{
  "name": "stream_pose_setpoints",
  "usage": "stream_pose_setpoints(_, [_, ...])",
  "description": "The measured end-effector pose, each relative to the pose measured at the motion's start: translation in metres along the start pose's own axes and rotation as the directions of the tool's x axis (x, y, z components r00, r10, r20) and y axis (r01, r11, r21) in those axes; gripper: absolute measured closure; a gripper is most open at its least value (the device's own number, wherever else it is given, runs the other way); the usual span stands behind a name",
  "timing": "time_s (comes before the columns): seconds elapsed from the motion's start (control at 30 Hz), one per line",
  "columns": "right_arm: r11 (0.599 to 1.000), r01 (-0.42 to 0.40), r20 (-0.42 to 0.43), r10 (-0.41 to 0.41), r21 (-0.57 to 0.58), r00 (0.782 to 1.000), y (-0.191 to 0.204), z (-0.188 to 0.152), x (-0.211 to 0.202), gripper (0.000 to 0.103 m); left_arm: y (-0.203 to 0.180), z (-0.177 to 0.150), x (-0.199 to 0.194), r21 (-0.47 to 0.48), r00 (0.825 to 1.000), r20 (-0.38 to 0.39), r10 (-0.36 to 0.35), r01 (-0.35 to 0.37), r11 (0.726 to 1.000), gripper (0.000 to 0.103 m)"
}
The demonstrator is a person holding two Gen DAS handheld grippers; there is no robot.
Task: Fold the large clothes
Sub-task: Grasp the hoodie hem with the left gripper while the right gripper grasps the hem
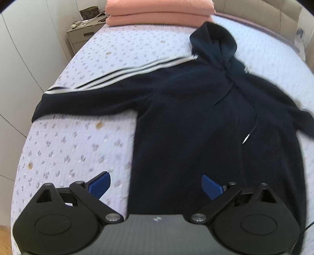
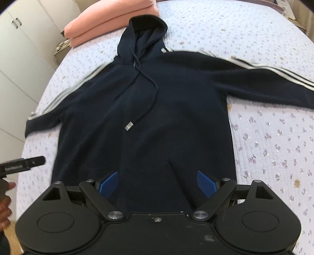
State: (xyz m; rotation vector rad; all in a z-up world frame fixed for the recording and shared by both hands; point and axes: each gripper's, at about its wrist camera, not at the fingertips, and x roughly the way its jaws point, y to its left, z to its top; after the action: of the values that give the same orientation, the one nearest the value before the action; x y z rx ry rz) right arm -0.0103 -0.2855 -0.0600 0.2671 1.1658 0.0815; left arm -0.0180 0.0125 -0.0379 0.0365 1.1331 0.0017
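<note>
A dark navy hoodie (image 1: pixel 196 109) with white sleeve stripes lies flat, front up, on the bed, sleeves spread out and hood toward the pillows. It also shows in the right wrist view (image 2: pixel 157 109). My left gripper (image 1: pixel 156 186) is open and empty, hovering over the hoodie's lower left hem edge. My right gripper (image 2: pixel 157 184) is open and empty, hovering over the hem at the front pocket. The left gripper's body (image 2: pixel 21 164) shows at the left edge of the right wrist view.
The bed has a pale floral quilt (image 1: pixel 74 141), also seen in the right wrist view (image 2: pixel 274 137). Two stacked pink pillows (image 1: pixel 159 13) lie at the head, close to the hood. A nightstand (image 1: pixel 82 33) and white wardrobe doors (image 2: pixel 19 49) stand to the left.
</note>
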Motion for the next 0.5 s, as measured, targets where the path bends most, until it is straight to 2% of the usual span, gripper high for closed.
stream_pose_setpoints(0.17, [0.998, 0.067, -0.036, -0.067, -0.016, 0.997, -0.056, -0.048, 0.045, 0.001, 0.018, -0.050, 0.036, 0.063, 0.999, -0.052, -0.004, 0.007, 0.998, 0.004])
stream_pose_setpoints(0.3, [0.999, 0.038, -0.077, -0.037, 0.012, 0.996, -0.088, -0.091, 0.064, 0.000, 0.033, -0.088, 0.053, 0.102, 0.991, -0.127, -0.036, 0.049, 0.994, 0.004])
stream_pose_setpoints(0.4, [0.999, 0.003, -0.016, -0.003, -0.045, 1.000, -0.098, -0.118, 0.056, 0.000, 0.041, -0.110, 0.062, 0.090, 0.983, -0.165, -0.078, 0.094, 0.991, 0.001])
stream_pose_setpoints(0.5, [0.996, -0.042, 0.042, 0.045, -0.079, 0.998, -0.105, -0.143, 0.049, 0.000, 0.045, -0.121, 0.059, 0.083, 0.989, -0.113, -0.097, 0.107, 0.991, 0.000])
